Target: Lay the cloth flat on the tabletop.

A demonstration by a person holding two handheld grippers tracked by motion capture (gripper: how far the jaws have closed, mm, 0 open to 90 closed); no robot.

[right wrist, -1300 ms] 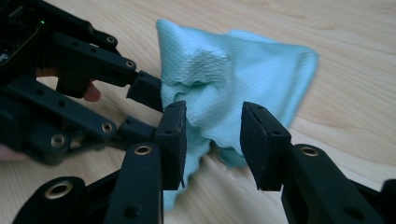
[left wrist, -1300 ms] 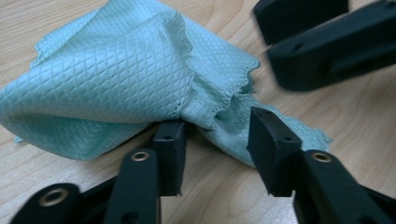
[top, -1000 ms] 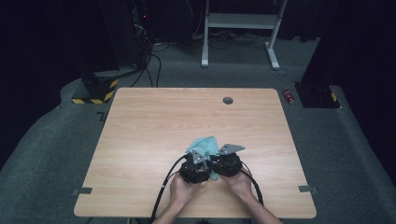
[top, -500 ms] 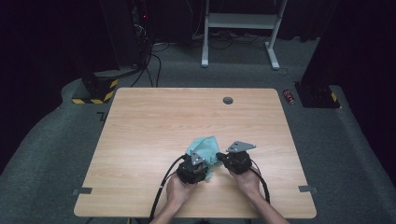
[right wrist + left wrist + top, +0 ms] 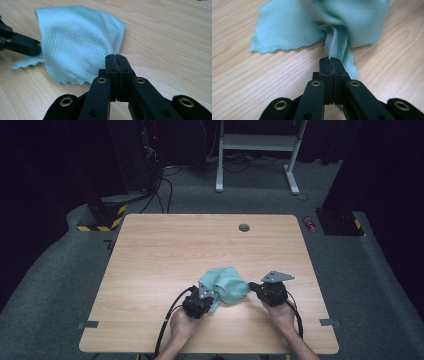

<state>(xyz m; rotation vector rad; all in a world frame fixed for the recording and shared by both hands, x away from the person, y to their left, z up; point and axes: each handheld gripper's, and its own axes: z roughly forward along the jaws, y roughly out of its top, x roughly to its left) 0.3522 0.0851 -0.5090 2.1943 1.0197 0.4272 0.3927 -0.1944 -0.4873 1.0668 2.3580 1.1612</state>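
The teal cloth lies bunched in the lower centre of the high view, on the wooden table. The left gripper has just been closing and now pinches a twisted fold of the cloth. The right gripper is closed on the cloth's edge.

A: What does the room look like?
B: Dark all round. A light wood worktop stands on grey carpet, with a small round grommet near its far edge.
A: And behind it?
B: A white metal frame on the floor, black cables trailing beside it, and a yellow-and-black striped block at the left. A small red can lies on the right.
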